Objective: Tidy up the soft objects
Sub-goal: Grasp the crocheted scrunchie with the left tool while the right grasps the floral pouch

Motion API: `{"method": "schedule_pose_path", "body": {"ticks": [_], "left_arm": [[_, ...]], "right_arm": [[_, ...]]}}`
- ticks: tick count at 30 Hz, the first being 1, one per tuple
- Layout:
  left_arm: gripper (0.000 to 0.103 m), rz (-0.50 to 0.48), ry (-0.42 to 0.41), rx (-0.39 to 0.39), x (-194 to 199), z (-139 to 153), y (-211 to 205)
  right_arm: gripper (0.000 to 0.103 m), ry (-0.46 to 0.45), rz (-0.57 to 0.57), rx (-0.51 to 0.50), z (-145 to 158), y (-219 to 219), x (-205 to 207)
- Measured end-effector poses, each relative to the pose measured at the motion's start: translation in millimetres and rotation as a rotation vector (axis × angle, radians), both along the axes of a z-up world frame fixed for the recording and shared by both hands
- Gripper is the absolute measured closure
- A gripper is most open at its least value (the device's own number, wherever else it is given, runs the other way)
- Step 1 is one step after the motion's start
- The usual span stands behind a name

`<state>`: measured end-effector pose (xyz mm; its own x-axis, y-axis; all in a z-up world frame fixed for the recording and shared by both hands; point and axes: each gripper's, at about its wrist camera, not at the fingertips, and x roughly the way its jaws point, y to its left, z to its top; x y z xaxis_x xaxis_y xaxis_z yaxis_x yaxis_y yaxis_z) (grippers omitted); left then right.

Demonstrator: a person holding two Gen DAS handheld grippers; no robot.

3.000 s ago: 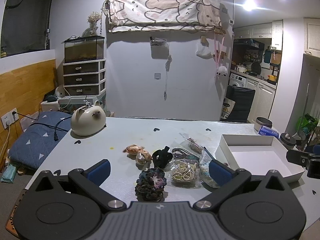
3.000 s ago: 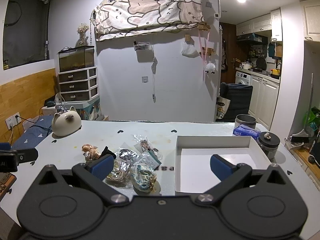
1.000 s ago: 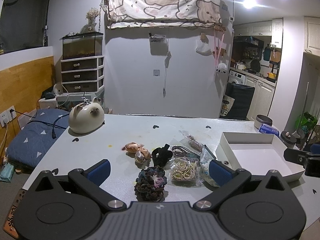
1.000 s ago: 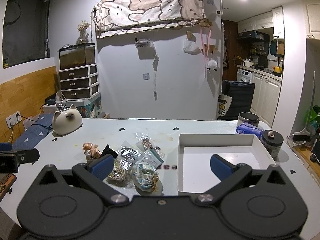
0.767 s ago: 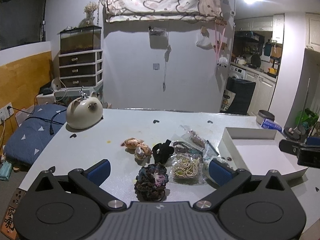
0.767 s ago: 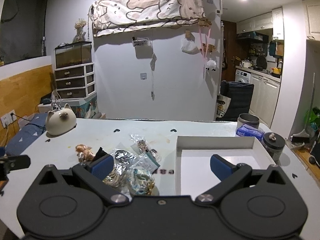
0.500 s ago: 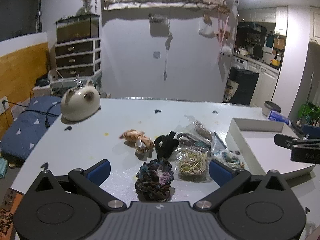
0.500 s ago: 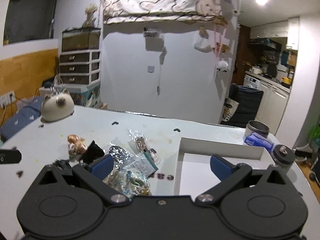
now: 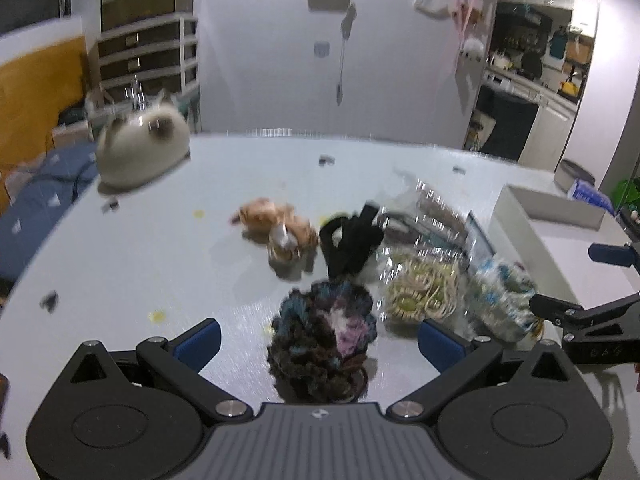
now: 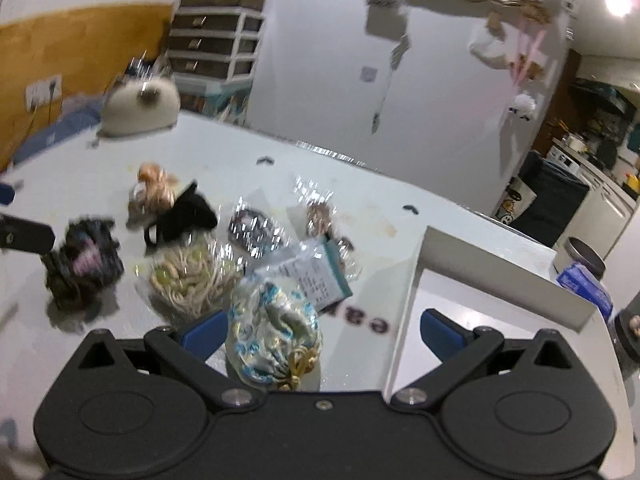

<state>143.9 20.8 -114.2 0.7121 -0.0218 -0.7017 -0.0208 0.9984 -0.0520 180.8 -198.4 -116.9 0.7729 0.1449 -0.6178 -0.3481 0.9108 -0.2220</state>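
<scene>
Dark scrunchie point(image 9: 324, 336) sits between our wide left gripper point(image 9: 318, 340); right gripper point(image 10: 320, 330), also wide, nears the bagged one point(image 10: 272, 332) beside the tray point(image 10: 404, 320); next, close.

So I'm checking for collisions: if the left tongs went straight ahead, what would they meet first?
Probably the dark fuzzy scrunchie, lying on the table between the open left tongs; depth is blurred.

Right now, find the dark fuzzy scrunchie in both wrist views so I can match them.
Left wrist: the scrunchie sits low and centre, between the fingers of the open left hand-held gripper.
Right wrist: the scrunchie is at the far left, mid-height, well left of the open right hand-held gripper.
Shared landmark: the black hair tie lies just beyond it in both views.
</scene>
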Motion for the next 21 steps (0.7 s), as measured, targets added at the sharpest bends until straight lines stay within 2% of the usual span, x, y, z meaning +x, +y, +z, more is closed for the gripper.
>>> {"method": "schedule_pose_path", "body": {"ticks": [3,8,12,17,21], "left_arm": [[0.0,0.012,0.027,-0.015,8,-13,1],[0.0,0.03,0.056,-0.028,15,-23,1],[0.001,0.05,0.067,-0.042,18,-26,1],[0.011,0.07,0.087,-0.082,24,-28,5],[0.022,0.075,0.103,-0.123,29,-31,9]], "right_arm": [[0.011,0.008,0.052,-0.078,-10,13,6],[0.017,0.059,0.136,-0.123,-21,32,15],[0.021,0.085,0.156,-0.154,-30,43,20],[0.043,0.111,0.134,-0.182,-38,48,20],[0.055,0.148,0.115,-0.123,-30,42,14]]}}
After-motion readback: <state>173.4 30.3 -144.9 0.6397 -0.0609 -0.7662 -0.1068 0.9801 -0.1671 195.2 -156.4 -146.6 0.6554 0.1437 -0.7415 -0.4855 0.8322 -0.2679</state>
